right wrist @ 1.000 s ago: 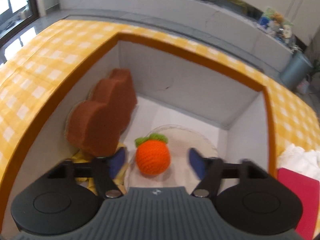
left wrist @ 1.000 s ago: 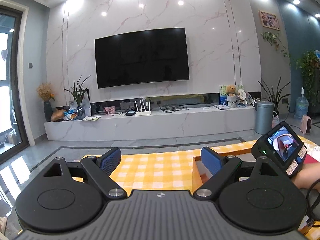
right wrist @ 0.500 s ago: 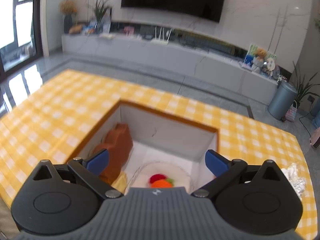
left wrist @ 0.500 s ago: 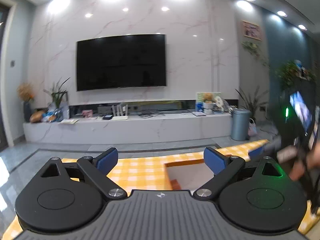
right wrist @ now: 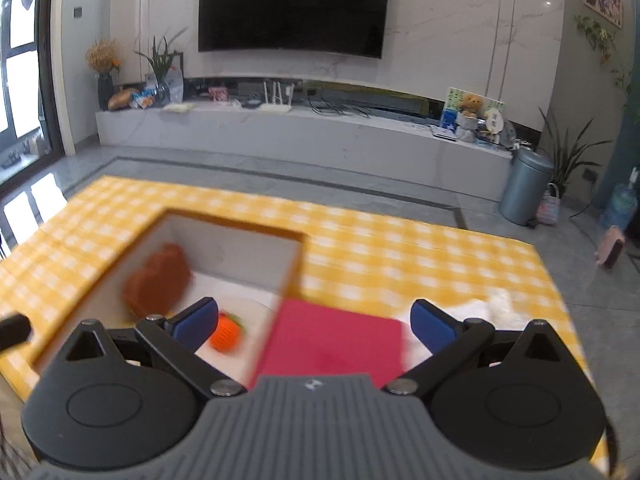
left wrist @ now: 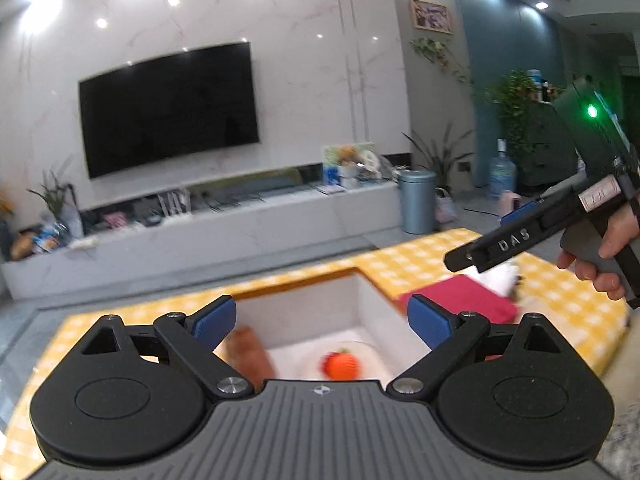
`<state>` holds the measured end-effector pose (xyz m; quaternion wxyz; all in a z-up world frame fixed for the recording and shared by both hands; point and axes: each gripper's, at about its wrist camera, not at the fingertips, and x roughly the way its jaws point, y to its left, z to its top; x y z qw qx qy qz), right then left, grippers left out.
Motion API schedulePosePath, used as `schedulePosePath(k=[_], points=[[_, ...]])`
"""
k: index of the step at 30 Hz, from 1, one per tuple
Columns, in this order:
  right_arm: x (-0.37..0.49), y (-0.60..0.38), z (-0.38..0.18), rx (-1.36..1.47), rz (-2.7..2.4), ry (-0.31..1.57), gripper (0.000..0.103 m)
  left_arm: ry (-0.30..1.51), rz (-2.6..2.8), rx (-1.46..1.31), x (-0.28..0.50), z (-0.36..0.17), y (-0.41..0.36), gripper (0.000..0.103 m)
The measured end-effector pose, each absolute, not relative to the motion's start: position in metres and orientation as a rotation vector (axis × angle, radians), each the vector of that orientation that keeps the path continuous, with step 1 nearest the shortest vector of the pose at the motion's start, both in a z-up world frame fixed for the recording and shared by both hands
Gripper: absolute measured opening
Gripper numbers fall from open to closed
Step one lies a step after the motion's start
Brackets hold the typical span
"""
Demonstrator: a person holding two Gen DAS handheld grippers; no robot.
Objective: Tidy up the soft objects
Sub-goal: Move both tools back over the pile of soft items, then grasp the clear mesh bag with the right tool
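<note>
An open white box (right wrist: 240, 256) with an orange rim sits on the yellow checked cloth (right wrist: 400, 256). Inside lie a brown sponge (right wrist: 158, 284) and an orange knitted ball (right wrist: 226, 330); both also show in the left wrist view, sponge (left wrist: 250, 350) and ball (left wrist: 342, 365). A red cloth (right wrist: 336, 340) lies right of the box, with a white crumpled item (right wrist: 496, 304) beyond it. My right gripper (right wrist: 312, 322) is open and empty above the red cloth. My left gripper (left wrist: 322, 322) is open and empty above the box.
The right gripper's body (left wrist: 560, 216) hangs in a hand at the right of the left wrist view. Beyond the table stand a marble TV bench (right wrist: 300, 132), a grey bin (right wrist: 524, 190) and a water bottle (right wrist: 620, 204).
My right gripper has lifted out of the box, leaving the orange ball inside, and moved right over the red cloth. My left gripper has swung right and tilted down over the box.
</note>
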<state>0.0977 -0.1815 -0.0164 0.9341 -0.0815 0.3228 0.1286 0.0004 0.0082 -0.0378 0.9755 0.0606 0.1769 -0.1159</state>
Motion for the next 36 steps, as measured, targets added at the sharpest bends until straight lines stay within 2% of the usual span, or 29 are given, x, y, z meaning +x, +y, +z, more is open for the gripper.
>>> schedulePosePath(k=[7, 12, 15, 22, 29, 36], points=[[0.087, -0.272, -0.027, -0.234, 0.149, 0.653, 0.100, 0.412, -0.341, 0.161, -0.001, -0.033, -0.037, 0.103], [0.099, -0.322, -0.057, -0.135, 0.081, 0.710, 0.100, 0.437, -0.395, 0.182, -0.001, -0.038, -0.081, 0.103], [0.105, -0.337, -0.079, -0.057, 0.154, 0.752, 0.100, 0.474, -0.418, 0.177, 0.009, -0.041, -0.104, 0.103], [0.116, -0.365, -0.120, 0.026, 0.108, 0.704, 0.100, 0.522, -0.412, 0.201, 0.035, -0.051, -0.147, 0.103], [0.127, -0.416, -0.142, 0.126, -0.044, 0.754, 0.100, 0.577, -0.320, 0.153, 0.070, -0.065, -0.182, 0.103], [0.137, -0.397, -0.157, 0.059, 0.035, 0.823, 0.100, 0.616, -0.279, 0.202, 0.099, -0.077, -0.206, 0.103]])
